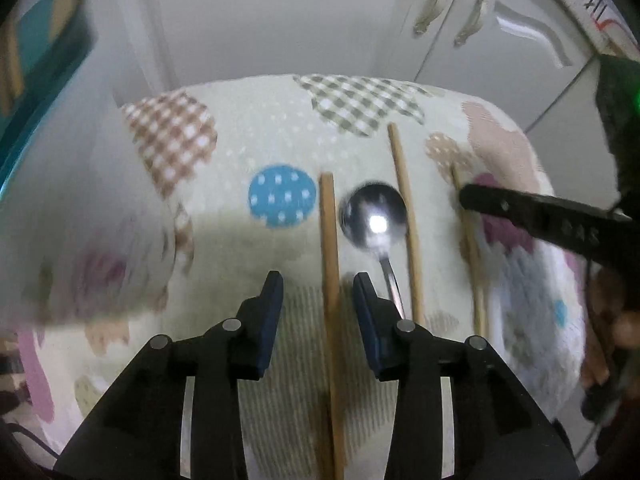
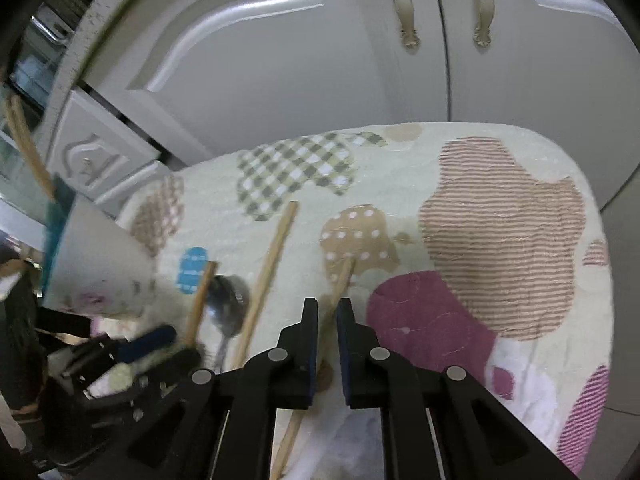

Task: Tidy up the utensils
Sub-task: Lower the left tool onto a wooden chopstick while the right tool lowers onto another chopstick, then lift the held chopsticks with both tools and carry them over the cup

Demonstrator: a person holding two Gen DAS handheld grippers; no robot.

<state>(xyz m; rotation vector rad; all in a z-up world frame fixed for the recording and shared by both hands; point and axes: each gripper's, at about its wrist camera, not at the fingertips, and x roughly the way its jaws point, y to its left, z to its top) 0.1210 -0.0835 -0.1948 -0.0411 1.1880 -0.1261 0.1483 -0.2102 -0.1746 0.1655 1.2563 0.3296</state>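
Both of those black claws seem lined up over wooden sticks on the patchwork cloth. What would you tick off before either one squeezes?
1. Left gripper straddles a wooden chopstick with its jaws apart: ok.
2. Right gripper has a second wooden chopstick running between its jaws: ok.
3. Right jaws already pressing on that chopstick: cannot tell, the gap is narrow.
4. Shiny metal spoon clear of the left grasp: not ok, its handle lies right beside the right finger.
5. Third wooden chopstick out of both grasps: ok, it lies beyond the spoon.
6. White cup with teal rim for dropping utensils in: cannot tell, blurred and tilted.
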